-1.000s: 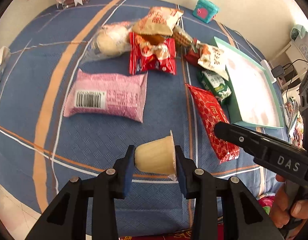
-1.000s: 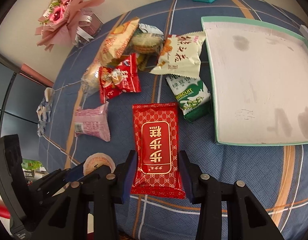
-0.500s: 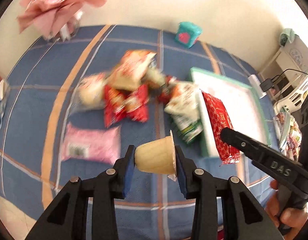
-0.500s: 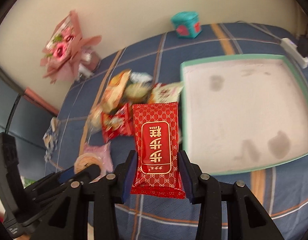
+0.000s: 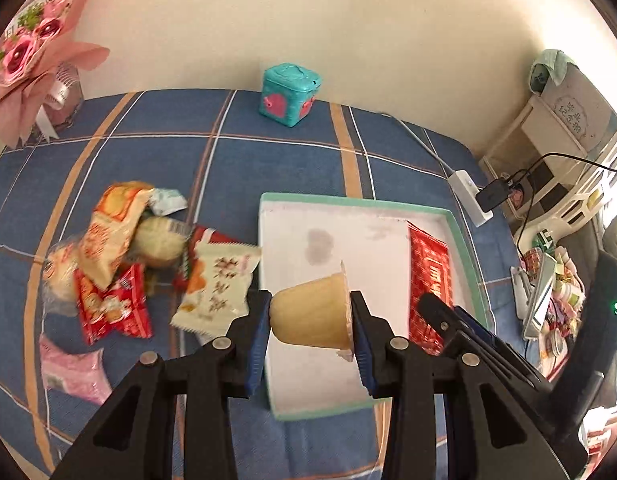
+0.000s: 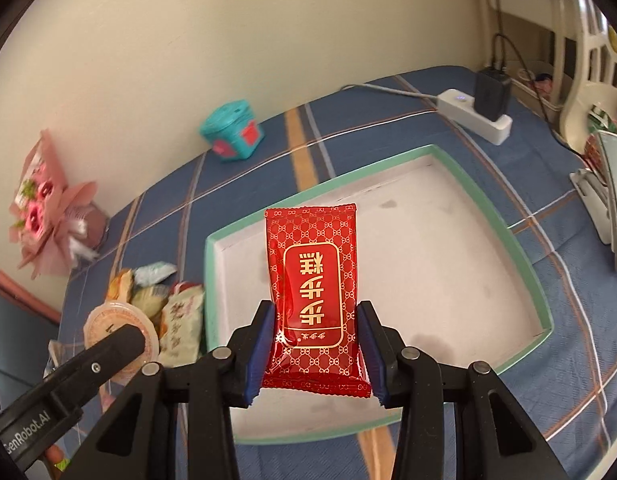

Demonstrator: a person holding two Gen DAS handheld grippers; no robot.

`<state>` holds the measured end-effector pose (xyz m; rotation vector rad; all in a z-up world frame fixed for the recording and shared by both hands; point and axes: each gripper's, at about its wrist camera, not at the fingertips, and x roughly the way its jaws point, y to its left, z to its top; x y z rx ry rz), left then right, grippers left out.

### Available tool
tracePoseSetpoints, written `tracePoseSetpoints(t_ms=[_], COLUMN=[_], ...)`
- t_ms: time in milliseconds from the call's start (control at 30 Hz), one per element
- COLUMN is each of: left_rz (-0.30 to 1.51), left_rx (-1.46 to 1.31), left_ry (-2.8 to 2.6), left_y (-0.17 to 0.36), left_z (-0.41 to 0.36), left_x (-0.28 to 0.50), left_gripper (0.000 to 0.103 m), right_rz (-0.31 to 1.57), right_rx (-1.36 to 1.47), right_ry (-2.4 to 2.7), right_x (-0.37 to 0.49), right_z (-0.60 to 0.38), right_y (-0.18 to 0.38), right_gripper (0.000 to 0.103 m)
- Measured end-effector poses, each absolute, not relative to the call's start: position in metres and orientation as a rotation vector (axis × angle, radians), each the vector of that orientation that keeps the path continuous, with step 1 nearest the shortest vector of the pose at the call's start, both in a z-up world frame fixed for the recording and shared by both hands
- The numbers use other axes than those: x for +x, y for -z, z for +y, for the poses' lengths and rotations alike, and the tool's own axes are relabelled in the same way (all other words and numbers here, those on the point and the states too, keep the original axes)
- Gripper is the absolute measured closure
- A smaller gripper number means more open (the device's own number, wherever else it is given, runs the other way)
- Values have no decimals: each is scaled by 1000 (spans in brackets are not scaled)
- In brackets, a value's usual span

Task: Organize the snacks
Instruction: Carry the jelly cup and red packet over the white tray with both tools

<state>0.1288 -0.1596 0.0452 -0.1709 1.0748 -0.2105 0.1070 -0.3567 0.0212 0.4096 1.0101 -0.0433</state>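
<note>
Both loads hang over the tray (image 6: 520,252): right gripper (image 6: 315,344) pinching the red packet (image 6: 312,280) lengthwise, left gripper (image 5: 310,316) clamping the pudding cup (image 5: 312,312) sideways.

My left gripper (image 5: 310,320), matt black plastic with blue pads, clamps a smooth, translucent plastic jelly cup (image 5: 312,312). My right gripper (image 6: 315,344) pinches a glossy red foil packet (image 6: 314,280). Lower centre, the tray (image 6: 544,300) looks like matt, stained white card; the blue plaid cloth (image 5: 228,160) beneath appears woven.
</note>
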Motion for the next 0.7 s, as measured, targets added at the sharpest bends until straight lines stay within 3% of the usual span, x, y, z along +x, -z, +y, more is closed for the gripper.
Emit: tracePoseSetpoints(t_ms=[700], left_rz=[1104], left_rx=[-123], left_ry=[170], left_y=[34], left_z=[-213], left_x=[201], left_gripper=[64], right_rz=[996], right_rx=[378], right_ry=[252], right_x=[167], right_z=[-406], right_y=[25], right_gripper=[59])
